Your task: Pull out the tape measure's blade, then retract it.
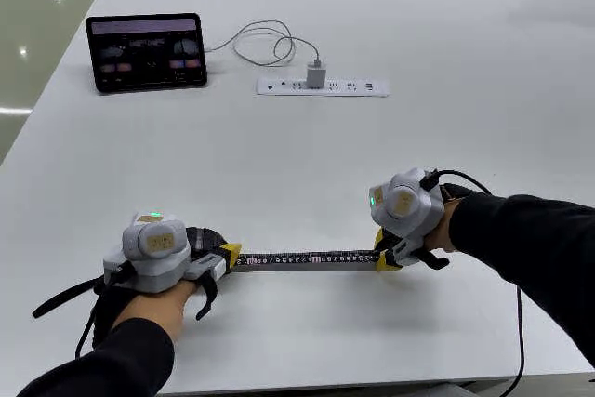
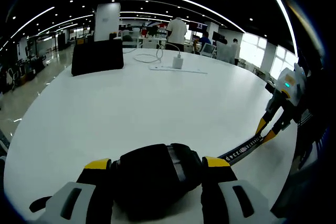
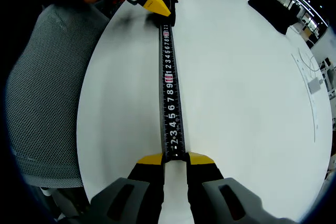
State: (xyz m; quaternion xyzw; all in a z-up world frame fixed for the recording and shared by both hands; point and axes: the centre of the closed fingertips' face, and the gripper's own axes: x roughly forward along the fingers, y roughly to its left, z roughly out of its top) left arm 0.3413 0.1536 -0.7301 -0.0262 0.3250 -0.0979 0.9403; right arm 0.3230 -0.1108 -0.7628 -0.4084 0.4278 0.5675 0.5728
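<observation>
Where the tape measure lies, head view: tape measure case (image 1: 206, 239) sits on the white desk (image 1: 372, 155) at 8 o'clock; its blade (image 1: 302, 258) lies flat, extended toward 3 o'clock.
Left tongs, head view: left tongs (image 1: 223, 256) at 8 o'clock, gripping the case.
Right tongs, head view: right tongs (image 1: 383, 258) at 4 o'clock, tips on the blade's far end.
Far desk, head view: tablet (image 1: 147, 51) at 10 o'clock; power strip (image 1: 323, 87) with a charger (image 1: 316, 73) plugged in at 12 o'clock.
Left tongs, left gripper view: yellow-tipped jaws spread as wide as the black case (image 2: 155, 182), one pressed on each side.
Blade, left gripper view: leaves the case toward 3 o'clock and reaches the right tongs (image 2: 266, 129).
Right tongs, right gripper view: jaws almost together, pinching the blade's end at 6 o'clock.
Blade, right gripper view: the numbered face (image 3: 169, 93) runs straight toward 12 o'clock, up to the left tongs (image 3: 157, 4).
</observation>
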